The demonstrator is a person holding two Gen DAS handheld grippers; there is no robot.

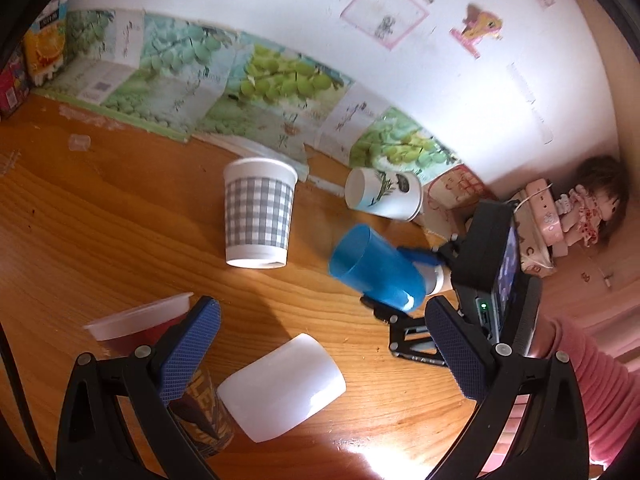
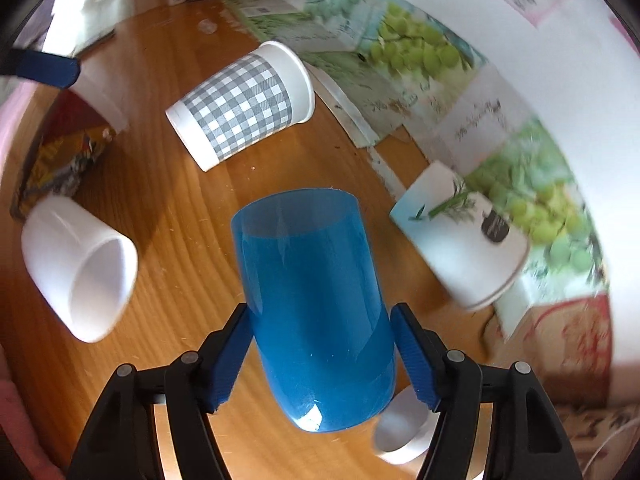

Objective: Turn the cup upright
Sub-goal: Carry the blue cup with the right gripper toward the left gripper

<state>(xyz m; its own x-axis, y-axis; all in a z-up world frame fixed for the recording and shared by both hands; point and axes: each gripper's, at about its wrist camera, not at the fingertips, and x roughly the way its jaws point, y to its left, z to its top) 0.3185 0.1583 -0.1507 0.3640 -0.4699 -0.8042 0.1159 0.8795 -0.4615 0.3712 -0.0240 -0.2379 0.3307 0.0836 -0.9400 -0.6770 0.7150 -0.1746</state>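
Note:
A blue plastic cup [image 2: 316,312] is held between the blue pads of my right gripper [image 2: 322,356], which is shut on its lower body. The cup is tilted above the wooden table, its open mouth pointing away from the camera. In the left wrist view the same blue cup [image 1: 376,268] hangs off the table at the right, mouth towards the left, with the right gripper behind it. My left gripper [image 1: 320,356] is open and empty, low over the table above a white cup [image 1: 282,388] that lies on its side.
A grey checked paper cup [image 1: 259,212] stands upright mid-table. A plant-print cup [image 1: 384,194] lies on its side by the wall. A patterned cup with a clear lid [image 1: 140,320] stands at the left. A small white object [image 2: 404,428] sits under the blue cup. Boxes and a doll line the right edge.

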